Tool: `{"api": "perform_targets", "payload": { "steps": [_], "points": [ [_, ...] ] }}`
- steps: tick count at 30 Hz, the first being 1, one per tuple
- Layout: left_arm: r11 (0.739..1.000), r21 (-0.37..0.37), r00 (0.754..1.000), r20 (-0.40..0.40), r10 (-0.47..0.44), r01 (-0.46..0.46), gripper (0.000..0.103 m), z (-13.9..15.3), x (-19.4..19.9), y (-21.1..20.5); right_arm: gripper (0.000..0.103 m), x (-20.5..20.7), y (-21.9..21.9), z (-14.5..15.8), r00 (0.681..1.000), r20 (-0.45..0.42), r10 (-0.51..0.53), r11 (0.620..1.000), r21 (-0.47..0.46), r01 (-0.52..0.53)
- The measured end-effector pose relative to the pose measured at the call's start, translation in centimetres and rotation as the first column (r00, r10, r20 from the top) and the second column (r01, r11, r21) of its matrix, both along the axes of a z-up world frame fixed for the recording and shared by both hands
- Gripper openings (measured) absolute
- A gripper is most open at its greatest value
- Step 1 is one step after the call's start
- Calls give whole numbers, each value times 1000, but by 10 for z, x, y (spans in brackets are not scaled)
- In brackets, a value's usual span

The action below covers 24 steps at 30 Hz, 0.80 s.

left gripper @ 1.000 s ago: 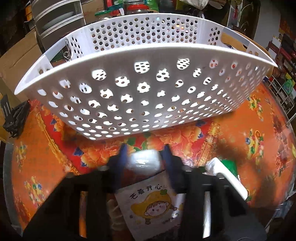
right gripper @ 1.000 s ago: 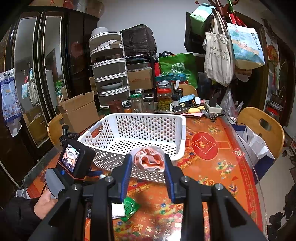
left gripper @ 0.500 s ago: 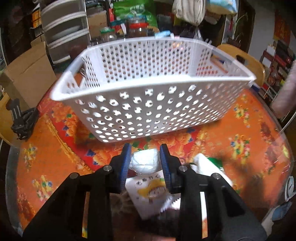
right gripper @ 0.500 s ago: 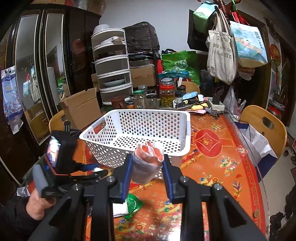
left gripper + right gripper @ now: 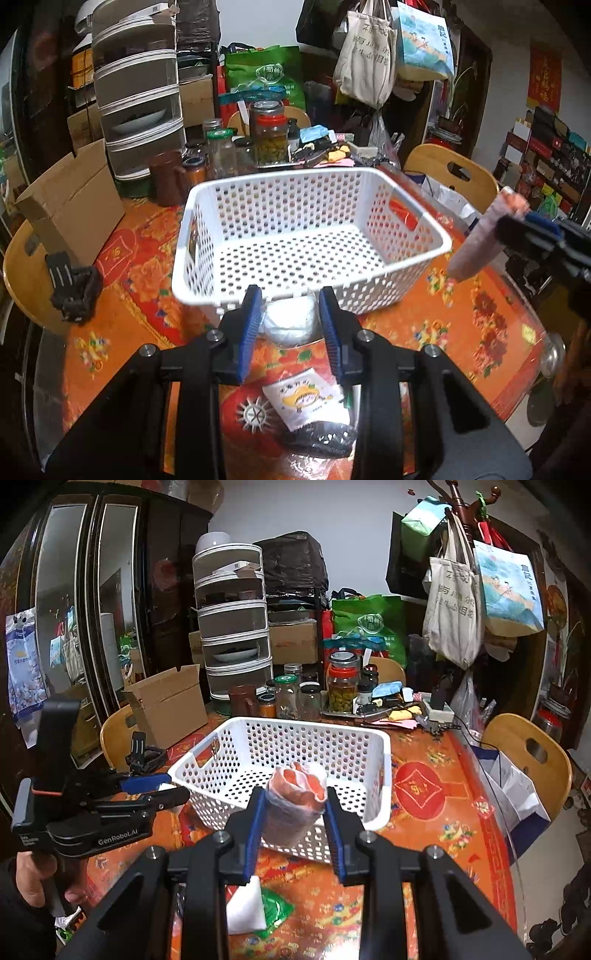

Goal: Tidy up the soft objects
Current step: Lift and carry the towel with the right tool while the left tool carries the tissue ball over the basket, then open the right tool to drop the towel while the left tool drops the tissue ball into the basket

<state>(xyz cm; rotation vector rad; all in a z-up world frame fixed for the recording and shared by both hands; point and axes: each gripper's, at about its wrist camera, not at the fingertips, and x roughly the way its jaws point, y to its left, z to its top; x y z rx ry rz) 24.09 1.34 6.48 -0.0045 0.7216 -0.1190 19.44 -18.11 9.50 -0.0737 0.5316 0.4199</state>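
Carry step. Left gripper clamps a white wad at the basket near rim; right gripper clamps a pink roll — both clear of the table. Next, likely: move over the basket, let go.

Cluttered dim dining room.
Dark mirrored cabinet at left, pale wall behind, wooden chairs around the orange-clothed table, bags on a coat rack.
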Motion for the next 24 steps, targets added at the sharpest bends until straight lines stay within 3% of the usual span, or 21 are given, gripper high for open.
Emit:
{"api": "perform_targets", "payload": {
  "steps": [5,9,19,24],
  "points": [
    [1000,2,1000,-6,18,-18,30,20,35,3,30,28,7,8,1000,-15,-20,1000,-21,19],
    [999,14,999,-32,35,-34,30,20,71,0,30,59,12,9,998,-43,-44,998,-43,42],
    [996,55,972,-223,74,-64,30,-46,160,-15,30,147,29,-45,967,-224,-120,985,-147,88],
    [995,74,956,-281,84,-65,30,-72,182,-18,30,174,32,-74,944,-297,-145,979,-184,93]
  ]
}}
